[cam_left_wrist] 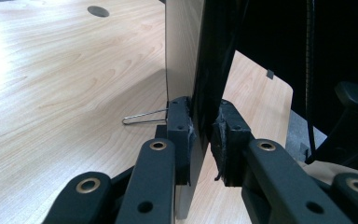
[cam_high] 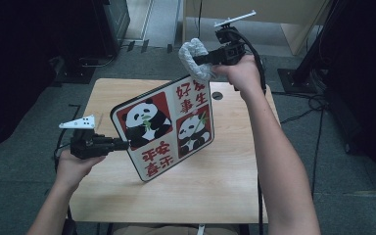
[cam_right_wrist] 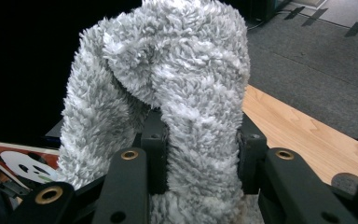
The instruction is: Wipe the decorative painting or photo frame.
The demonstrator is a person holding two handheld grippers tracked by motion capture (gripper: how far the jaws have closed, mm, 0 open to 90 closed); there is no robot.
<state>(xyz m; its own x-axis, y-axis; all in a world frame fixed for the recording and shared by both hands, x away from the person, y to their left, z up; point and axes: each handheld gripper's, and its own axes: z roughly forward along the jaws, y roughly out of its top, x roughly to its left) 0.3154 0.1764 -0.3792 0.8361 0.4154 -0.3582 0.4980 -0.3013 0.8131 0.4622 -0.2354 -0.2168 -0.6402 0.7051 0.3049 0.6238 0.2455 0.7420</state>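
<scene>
Panda board [cam_high: 164,128] up on edge over the table [cam_high: 225,181], tilted, one lower corner down near the tabletop, printed face toward the person. Left gripper [cam_high: 122,144] comes in level from the left and has the board's left edge clamped: in the left gripper view the two black pads [cam_left_wrist: 179,122] press on either side of the thin panel [cam_left_wrist: 182,51], pale face on one side, dark back on the other. Solid pinch, no gap. A wire loop [cam_left_wrist: 144,117] sticks out from the board just beside the left pad, hanging over the wood.

Over to the right gripper [cam_high: 200,59], held high above the board's top corner, past the far edge of the table. It is clenched on a fluffy grey-white cloth [cam_high: 194,58]. Right gripper view has it close up: jaws squeezed into the pile on both sides, cloth [cam_right_wrist: 168,84] bunched and folded over above them, a wedge of the red panda print [cam_right_wrist: 21,161] peeking out low on the left, bare wood [cam_right_wrist: 303,135] off to the right.

From above, the cloth's lower end sits right at the board's upper edge, over the red characters; whether it presses on the surface I cannot tell. Right hand [cam_high: 242,73] wraps the gripper body, cable trailing down along the forearm. Left hand [cam_high: 73,166] low by the near-left corner of the table, grey plate [cam_high: 78,122] on top of its gripper. A round hole [cam_high: 217,95] in the tabletop shows just right of the board.
</scene>
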